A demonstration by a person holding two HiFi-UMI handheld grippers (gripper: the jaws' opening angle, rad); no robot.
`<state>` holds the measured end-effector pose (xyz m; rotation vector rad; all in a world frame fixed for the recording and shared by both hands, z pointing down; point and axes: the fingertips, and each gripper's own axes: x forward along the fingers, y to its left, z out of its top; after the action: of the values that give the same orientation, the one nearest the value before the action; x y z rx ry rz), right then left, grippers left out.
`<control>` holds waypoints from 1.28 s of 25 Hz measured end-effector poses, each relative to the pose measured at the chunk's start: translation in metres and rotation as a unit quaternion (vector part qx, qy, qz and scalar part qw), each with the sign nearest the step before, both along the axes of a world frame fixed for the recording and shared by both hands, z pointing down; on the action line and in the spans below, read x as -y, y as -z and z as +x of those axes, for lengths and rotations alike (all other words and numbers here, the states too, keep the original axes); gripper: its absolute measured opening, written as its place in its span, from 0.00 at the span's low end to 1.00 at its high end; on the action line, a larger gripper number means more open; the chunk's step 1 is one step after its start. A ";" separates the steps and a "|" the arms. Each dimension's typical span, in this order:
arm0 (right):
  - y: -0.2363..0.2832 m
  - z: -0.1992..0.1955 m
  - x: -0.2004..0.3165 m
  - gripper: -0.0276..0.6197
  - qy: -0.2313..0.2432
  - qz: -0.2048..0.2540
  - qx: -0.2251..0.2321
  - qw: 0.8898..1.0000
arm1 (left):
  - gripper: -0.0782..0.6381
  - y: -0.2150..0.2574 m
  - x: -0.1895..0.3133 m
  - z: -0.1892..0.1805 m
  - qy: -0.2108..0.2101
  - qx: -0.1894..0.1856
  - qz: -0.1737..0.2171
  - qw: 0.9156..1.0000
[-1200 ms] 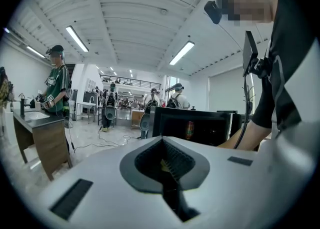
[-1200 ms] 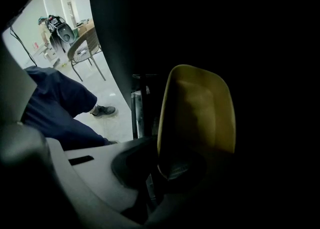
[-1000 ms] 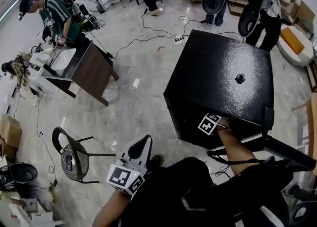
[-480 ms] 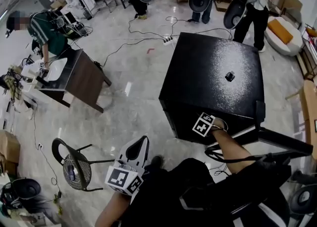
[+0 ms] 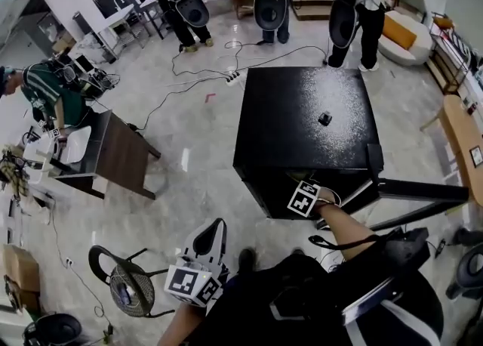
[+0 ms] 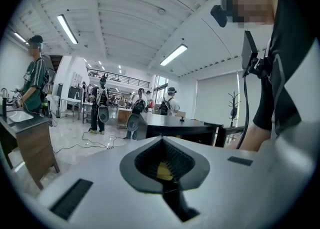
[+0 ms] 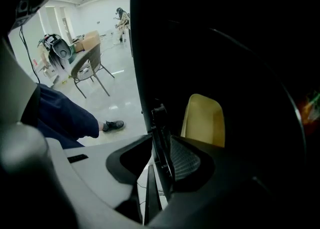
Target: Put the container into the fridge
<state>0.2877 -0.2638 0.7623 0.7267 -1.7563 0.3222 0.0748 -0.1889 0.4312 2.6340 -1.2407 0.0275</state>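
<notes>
- Right gripper (image 7: 162,145) points steeply down into the dark mouth of the black fridge (image 5: 302,110); its jaws have just been opening and now stand wide apart; no pad presses on anything.
- Beyond those jaws the yellow container (image 7: 202,120) stands inside the fridge, close ahead but clear of both pads; it looks upright in the gloom; which shelf or compartment it rests on cannot be told.
- Off to the person's other side, the left gripper (image 6: 161,148) is held well away from the fridge and aimed roughly level across the room; its jaws are together and carry nothing of the task.
- At the person's right the fridge door (image 5: 419,189) stands swung wide open, seen almost edge-on from the head view.
- Judging by how things lie, the main step looks done: the container is inside and released; what seems left is to draw the right gripper back out without nudging the container; shutting the door may follow, though the task sentence does not ask for it.
</notes>
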 end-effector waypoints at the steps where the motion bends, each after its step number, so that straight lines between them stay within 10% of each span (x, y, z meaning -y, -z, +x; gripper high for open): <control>1: 0.004 -0.002 -0.002 0.23 -0.003 0.000 0.002 1.000 | 0.11 0.001 0.001 0.000 -0.005 0.000 0.001 1.000; 19: 0.120 -0.047 -0.021 0.09 -0.078 0.077 0.118 0.987 | 0.11 0.002 0.048 -0.006 -0.064 -0.018 0.023 0.998; 32: 0.236 -0.071 -0.031 0.07 -0.174 0.211 0.222 0.936 | 0.11 0.008 0.076 -0.012 -0.088 -0.011 0.035 0.995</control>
<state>0.2164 -0.2328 0.5263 1.3685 -2.1517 0.3725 0.0633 -0.2648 0.4233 2.7881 -1.0164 -0.0166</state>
